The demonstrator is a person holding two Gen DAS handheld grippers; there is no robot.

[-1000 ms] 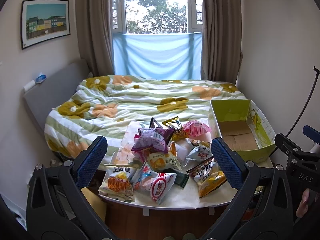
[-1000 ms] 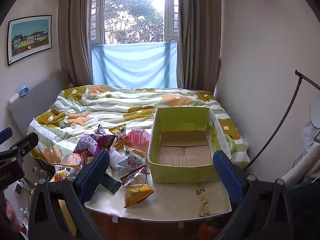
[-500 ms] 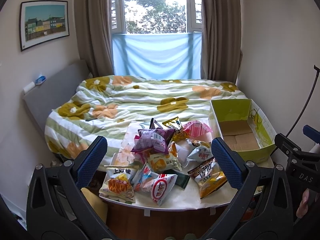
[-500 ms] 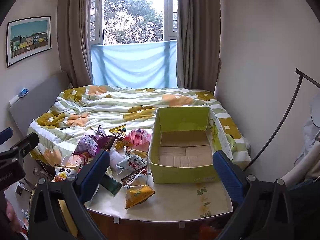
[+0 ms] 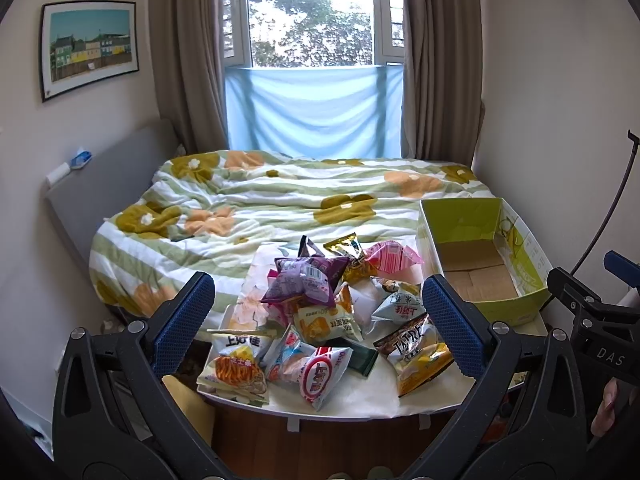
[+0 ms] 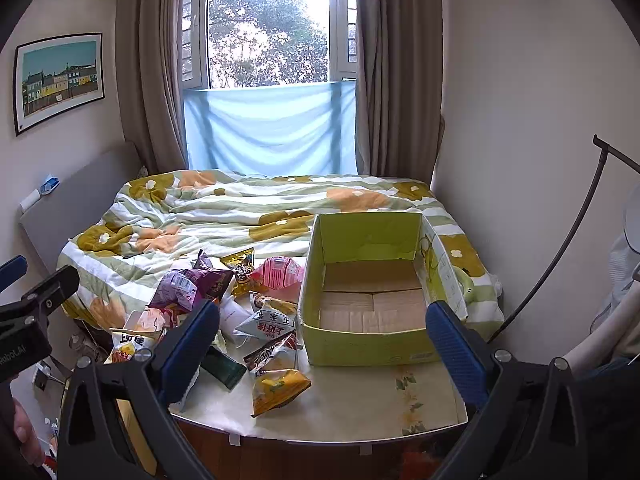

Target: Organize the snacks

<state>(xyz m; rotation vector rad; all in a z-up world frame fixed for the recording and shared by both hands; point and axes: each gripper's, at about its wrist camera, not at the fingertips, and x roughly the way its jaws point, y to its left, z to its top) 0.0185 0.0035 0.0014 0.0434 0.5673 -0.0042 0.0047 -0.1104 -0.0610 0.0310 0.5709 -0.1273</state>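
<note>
Snack packets are lying heaped on a table beside an open box, with both grippers hovering spread and empty.

The table (image 6: 360, 412) is standing against a bed (image 5: 280, 200); the green cardboard box (image 6: 368, 346) is sitting on its right part, showing only its bare cardboard floor. The snack pile (image 5: 320, 312) is lying just left of it, a purple bag (image 5: 304, 280) sitting on top. The left gripper (image 5: 316, 332) and right gripper (image 6: 320, 352) are hanging released above the near edge, grasping nothing.
</note>
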